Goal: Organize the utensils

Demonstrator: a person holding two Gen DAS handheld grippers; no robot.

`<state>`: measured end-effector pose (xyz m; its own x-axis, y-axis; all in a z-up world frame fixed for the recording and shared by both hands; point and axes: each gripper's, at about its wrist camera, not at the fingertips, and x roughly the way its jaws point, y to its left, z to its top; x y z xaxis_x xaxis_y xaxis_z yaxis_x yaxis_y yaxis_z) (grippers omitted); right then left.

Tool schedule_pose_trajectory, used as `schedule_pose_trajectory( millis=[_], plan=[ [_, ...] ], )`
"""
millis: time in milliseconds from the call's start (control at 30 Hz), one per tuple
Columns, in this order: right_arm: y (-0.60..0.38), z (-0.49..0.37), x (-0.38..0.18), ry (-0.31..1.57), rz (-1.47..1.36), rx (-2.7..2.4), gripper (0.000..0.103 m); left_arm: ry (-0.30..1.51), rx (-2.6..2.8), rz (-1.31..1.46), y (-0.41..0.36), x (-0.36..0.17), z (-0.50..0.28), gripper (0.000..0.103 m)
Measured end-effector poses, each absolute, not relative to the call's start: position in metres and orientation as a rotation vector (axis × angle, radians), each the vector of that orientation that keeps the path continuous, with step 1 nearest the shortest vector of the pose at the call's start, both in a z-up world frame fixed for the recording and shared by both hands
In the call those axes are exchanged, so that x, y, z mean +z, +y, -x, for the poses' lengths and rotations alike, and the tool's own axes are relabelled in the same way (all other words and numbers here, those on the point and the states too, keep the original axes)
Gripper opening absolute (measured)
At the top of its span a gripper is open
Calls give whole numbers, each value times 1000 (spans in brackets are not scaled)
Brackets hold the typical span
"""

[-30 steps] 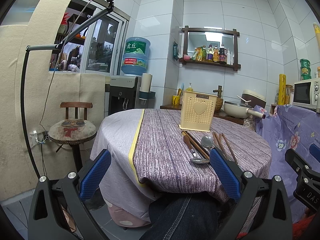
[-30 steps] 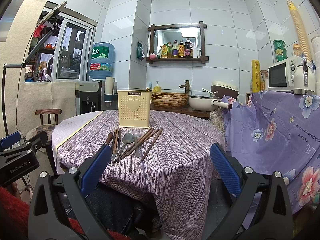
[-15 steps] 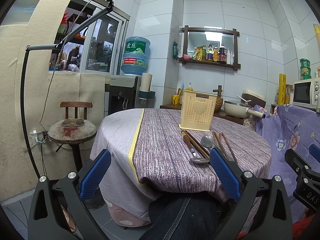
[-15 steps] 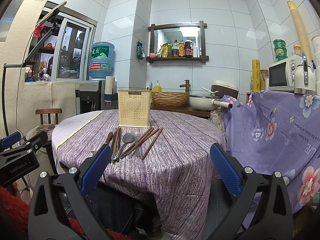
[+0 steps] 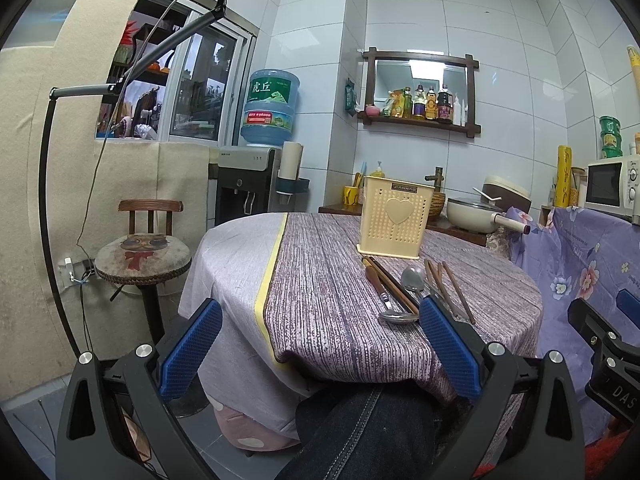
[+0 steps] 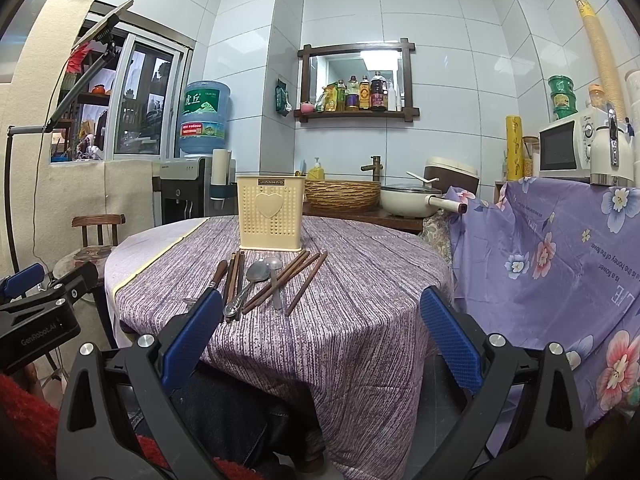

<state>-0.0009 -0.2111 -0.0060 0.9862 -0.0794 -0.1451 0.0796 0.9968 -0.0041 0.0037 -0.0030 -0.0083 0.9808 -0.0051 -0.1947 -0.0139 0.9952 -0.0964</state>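
Observation:
A cream perforated utensil holder [image 5: 395, 222] [image 6: 270, 213] with a heart on its front stands upright on the round table [image 5: 328, 304] [image 6: 360, 320]. In front of it lie metal spoons [image 5: 413, 280] [image 6: 256, 274] and several dark wooden chopsticks [image 5: 390, 286] [image 6: 296, 276], plus a wooden-handled utensil [image 6: 219, 272]. My left gripper [image 5: 320, 342] is open and empty, held below the table's near edge. My right gripper [image 6: 320, 326] is open and empty, in front of the table, short of the utensils.
The table has a purple striped cloth. A wooden stool [image 5: 144, 256] stands left of it. A water dispenser [image 5: 256, 184] stands behind. A counter with a pan [image 6: 408, 200] and wicker basket [image 6: 342, 194] is at the back. A purple flowered cloth [image 6: 560, 248] covers furniture on the right.

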Motion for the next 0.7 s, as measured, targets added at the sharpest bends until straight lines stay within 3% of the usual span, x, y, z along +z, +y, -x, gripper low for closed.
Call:
schedule_pose_trajectory(
  millis=[267, 467, 700],
  plan=[
    [-213, -12, 1, 183, 4, -78, 98, 240, -23, 93, 1, -8, -16, 98],
    [-230, -64, -1, 372, 11, -80, 98, 381, -40, 82, 9, -2, -59, 98],
    [-236, -123, 13, 421, 115, -83, 98, 560, -119, 120, 18, 11, -124, 96]
  ],
)
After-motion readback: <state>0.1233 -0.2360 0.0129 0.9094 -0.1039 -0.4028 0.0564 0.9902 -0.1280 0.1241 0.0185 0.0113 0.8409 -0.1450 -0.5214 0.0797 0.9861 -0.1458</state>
